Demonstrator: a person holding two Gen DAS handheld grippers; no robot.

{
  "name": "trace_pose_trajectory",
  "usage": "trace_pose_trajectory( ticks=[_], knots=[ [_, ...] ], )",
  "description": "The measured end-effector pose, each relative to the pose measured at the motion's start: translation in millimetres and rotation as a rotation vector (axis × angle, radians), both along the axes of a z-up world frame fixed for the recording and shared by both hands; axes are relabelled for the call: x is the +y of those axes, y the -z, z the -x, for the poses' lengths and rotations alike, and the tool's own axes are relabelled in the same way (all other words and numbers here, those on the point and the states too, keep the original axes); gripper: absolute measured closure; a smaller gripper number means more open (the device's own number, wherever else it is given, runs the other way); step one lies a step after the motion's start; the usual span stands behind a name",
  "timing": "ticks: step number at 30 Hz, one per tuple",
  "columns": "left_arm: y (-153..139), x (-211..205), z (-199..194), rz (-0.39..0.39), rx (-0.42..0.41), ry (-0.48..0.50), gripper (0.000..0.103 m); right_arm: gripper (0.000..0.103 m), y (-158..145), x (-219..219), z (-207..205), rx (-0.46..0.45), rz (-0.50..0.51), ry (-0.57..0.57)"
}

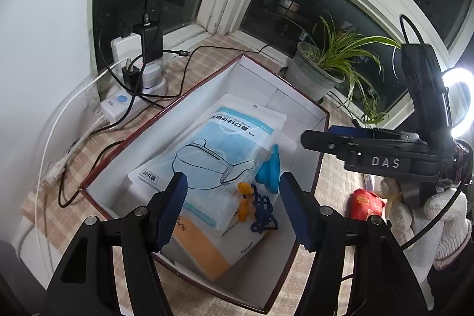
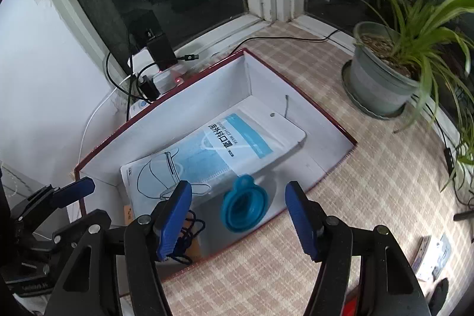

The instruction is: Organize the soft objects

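Observation:
A white box with a dark red rim [image 1: 160,114] [image 2: 296,91] sits on the checked cloth. Inside lie a blue face mask pack [image 1: 219,144] [image 2: 219,150], a blue silicone funnel [image 1: 268,171] [image 2: 244,208], orange earplugs on a dark blue cord [image 1: 260,206] [image 2: 189,233] and an orange and white packet [image 1: 207,250]. My left gripper [image 1: 234,209] is open and empty above the box's near end. My right gripper [image 2: 238,221] is open and empty above the funnel; it also shows in the left wrist view [image 1: 355,144].
A power strip with chargers and cables [image 1: 130,79] [image 2: 154,73] stands left of the box by the window. A potted spider plant [image 1: 320,67] [image 2: 382,73] stands to the right. A red packet [image 1: 366,205] and white soft toy [image 1: 438,221] lie right of the box.

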State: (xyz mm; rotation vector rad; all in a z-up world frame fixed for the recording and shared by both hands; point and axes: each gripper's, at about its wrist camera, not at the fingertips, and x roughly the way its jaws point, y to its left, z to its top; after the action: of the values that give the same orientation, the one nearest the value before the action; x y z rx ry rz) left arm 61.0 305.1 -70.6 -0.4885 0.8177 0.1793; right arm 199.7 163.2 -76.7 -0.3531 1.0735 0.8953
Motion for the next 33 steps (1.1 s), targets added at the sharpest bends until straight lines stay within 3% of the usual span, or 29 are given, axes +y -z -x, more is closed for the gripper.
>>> trace_pose_trajectory(
  ticks=[6, 8, 17, 33],
  knots=[
    [-5.1, -7.7, 1.5, 0.011, -0.008, 0.007, 0.038, 0.041, -8.0, -34.0, -2.1, 0.017, -0.035, 0.028],
    [-7.4, -13.8, 1.6, 0.017, -0.012, 0.017, 0.032, 0.041, -11.8, -46.2, -2.9, 0.019, -0.039, 0.036],
    [-16.0, -59.2, -3.3, 0.049, -0.043, 0.092, 0.032, 0.041, -22.1, -129.3, -13.5, 0.039, -0.051, 0.118],
    [19.5, -171.9, -45.3, 0.134, 0.014, 0.291, 0.032, 0.041, 25.3, -285.0, -46.3, 0.19, -0.125, 0.38]
  ],
)
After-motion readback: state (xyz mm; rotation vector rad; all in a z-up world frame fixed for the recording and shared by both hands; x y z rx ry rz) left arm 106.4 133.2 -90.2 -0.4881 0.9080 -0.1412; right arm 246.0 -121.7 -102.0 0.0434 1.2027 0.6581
